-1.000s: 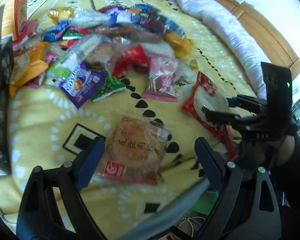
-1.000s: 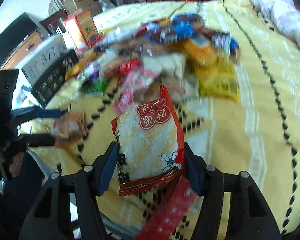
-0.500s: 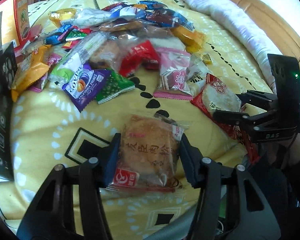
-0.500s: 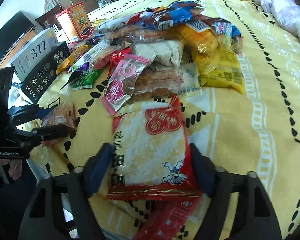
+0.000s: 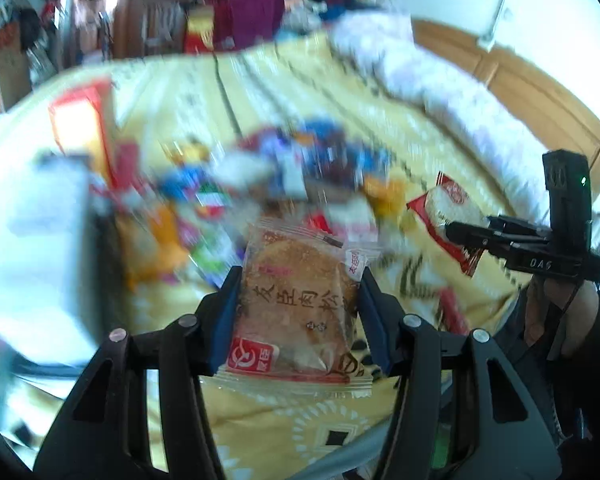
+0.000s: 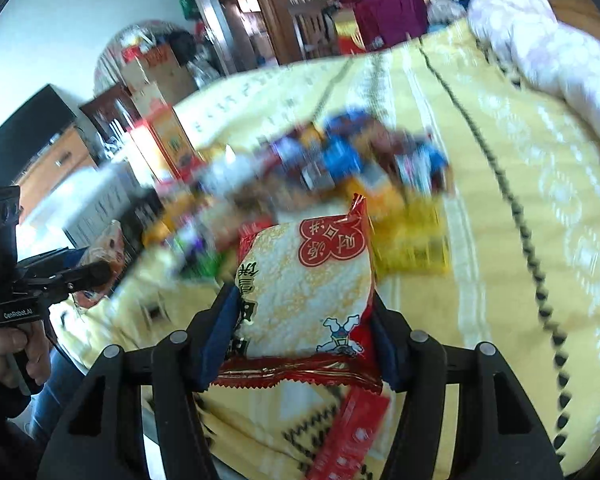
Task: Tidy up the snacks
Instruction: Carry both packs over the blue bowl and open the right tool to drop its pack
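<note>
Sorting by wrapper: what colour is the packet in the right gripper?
Red with a white speckled middle, the packet; clearest in the right wrist view.

A clear-wrapped round brown pastry [image 5: 300,304], printed with dark Chinese characters and a red logo patch at its lower left corner, stood nearly upright and clear of the yellow bed [image 5: 260,420], clamped at both side edges. A red-bordered packet of pale rice crackers [image 6: 308,292], with a red flower-shaped label near its top and a small cartoon figure near its bottom seal, was likewise pinched along both sides and raised above the bed; in the left wrist view it appeared tilted, off to the right. Behind them the remaining snacks [image 6: 340,168] lay in a loose heap in the middle of the bed, blue, orange, yellow and green wrappers too blurred to tell apart.
</note>
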Demonstrator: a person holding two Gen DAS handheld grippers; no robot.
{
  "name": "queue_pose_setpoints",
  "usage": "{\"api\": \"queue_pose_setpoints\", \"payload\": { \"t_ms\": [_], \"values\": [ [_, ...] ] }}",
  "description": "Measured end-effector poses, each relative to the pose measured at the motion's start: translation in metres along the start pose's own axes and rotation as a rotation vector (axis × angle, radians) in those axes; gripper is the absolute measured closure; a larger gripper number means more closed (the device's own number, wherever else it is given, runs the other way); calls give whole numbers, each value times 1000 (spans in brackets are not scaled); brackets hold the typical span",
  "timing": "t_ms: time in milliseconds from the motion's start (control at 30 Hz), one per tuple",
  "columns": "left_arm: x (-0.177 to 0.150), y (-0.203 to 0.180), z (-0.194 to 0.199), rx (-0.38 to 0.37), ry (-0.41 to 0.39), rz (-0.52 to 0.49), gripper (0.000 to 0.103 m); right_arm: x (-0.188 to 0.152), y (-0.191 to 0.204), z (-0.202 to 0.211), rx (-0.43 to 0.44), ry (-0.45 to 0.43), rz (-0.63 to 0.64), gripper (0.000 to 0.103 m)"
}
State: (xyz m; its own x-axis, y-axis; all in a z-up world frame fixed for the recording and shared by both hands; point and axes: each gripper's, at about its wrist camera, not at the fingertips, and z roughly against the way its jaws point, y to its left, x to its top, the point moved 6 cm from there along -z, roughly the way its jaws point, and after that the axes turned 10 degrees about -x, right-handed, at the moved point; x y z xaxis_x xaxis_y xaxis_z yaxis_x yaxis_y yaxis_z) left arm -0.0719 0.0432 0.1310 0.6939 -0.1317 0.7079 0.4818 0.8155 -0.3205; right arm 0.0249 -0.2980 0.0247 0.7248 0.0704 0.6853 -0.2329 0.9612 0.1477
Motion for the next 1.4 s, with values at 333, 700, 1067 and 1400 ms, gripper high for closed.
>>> {"api": "queue_pose_setpoints", "payload": {
  "t_ms": [333, 700, 1067, 1400],
  "values": [
    [59, 91, 147, 258, -246, 94, 47, 110, 130, 26, 219, -158, 104, 42],
    [-6, 225, 254, 565, -334, 380, 47, 156, 357, 20, 532, -140, 300, 42],
    [-37, 258, 264, 586, -330, 492, 47, 116, 482, -13, 640, -5, 427, 42],
    [-44, 266, 271, 576, -332, 513, 47, 105, 499, -28, 634, 31, 451, 42]
  ]
}}
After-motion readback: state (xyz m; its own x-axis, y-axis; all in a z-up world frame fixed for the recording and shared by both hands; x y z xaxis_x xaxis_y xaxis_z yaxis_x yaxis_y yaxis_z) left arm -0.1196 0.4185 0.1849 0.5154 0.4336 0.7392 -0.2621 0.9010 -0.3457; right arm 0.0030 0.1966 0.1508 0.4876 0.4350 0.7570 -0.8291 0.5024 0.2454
